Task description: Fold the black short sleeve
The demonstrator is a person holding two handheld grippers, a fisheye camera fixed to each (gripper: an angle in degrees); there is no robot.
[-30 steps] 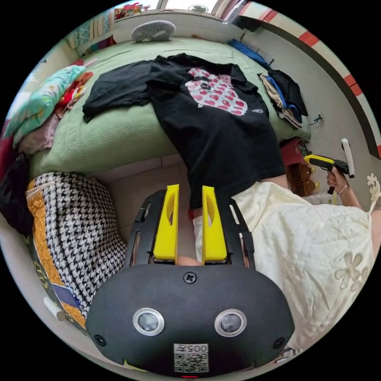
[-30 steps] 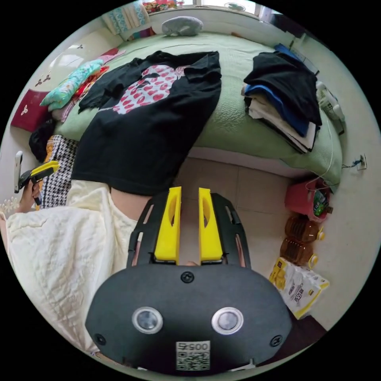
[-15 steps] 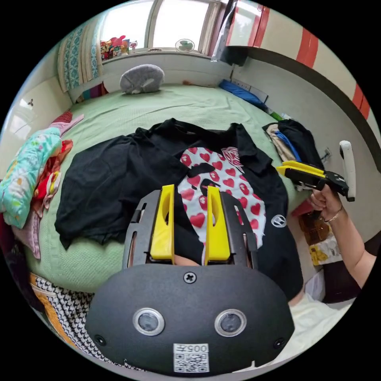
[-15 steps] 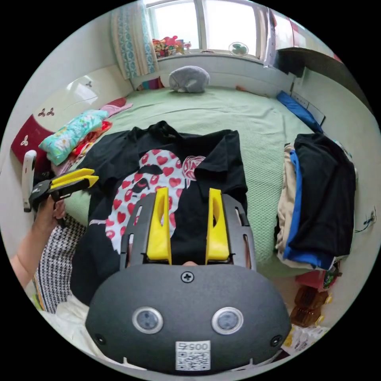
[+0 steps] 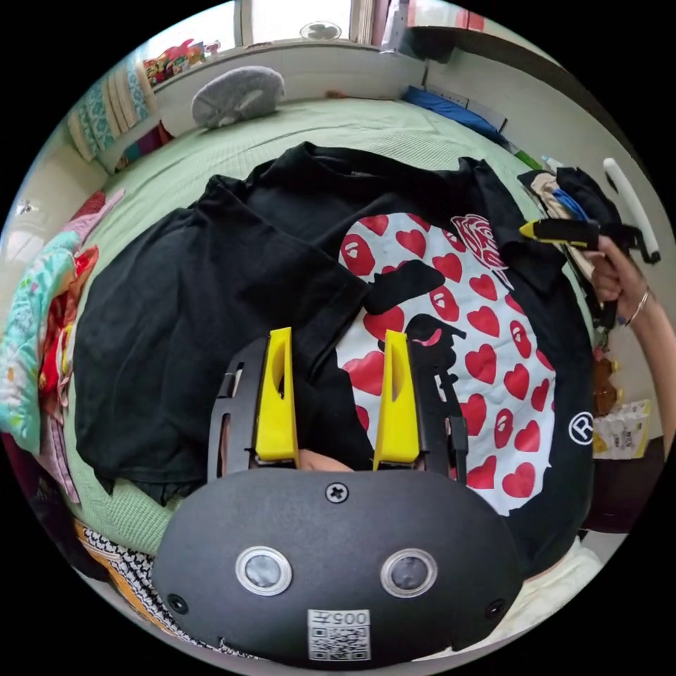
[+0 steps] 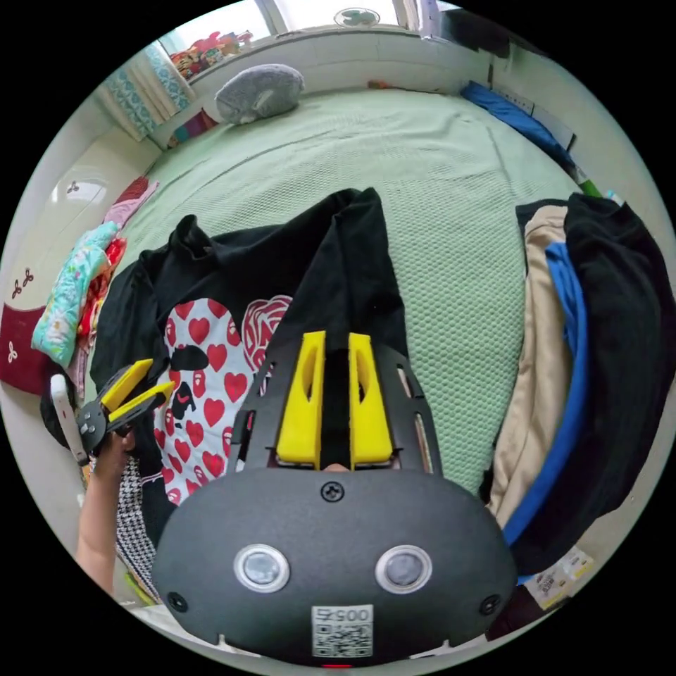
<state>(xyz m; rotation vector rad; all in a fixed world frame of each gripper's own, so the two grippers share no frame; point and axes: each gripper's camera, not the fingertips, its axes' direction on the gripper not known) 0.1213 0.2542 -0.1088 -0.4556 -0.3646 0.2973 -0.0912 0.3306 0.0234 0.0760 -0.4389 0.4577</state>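
Note:
The black short-sleeve shirt [image 5: 232, 282] with a white patch of red hearts lies spread face up on the green bed [image 5: 331, 127]. My left gripper [image 5: 336, 334] is open, its jaws wide apart above the shirt's chest, beside the left sleeve, with nothing between them. It also appears as the left gripper [image 6: 144, 384] in a hand at the shirt's side. My right gripper [image 6: 336, 338] is over the shirt's right sleeve [image 6: 355, 260]. Its jaws stand close together with black cloth in the narrow gap; whether they press on it is unclear. The right gripper [image 5: 535, 229] is at that sleeve's edge.
A stack of folded clothes [image 6: 598, 352] in black, blue and beige sits on the bed's right side. A grey cushion [image 6: 259, 91] lies at the head. Colourful bedding [image 5: 32, 338] is heaped on the left. A second black garment [image 5: 127, 366] lies partly under the shirt.
Both grippers have come in lower over the shirt. The left jaws have spread wider. The right jaws have narrowed over the right sleeve.

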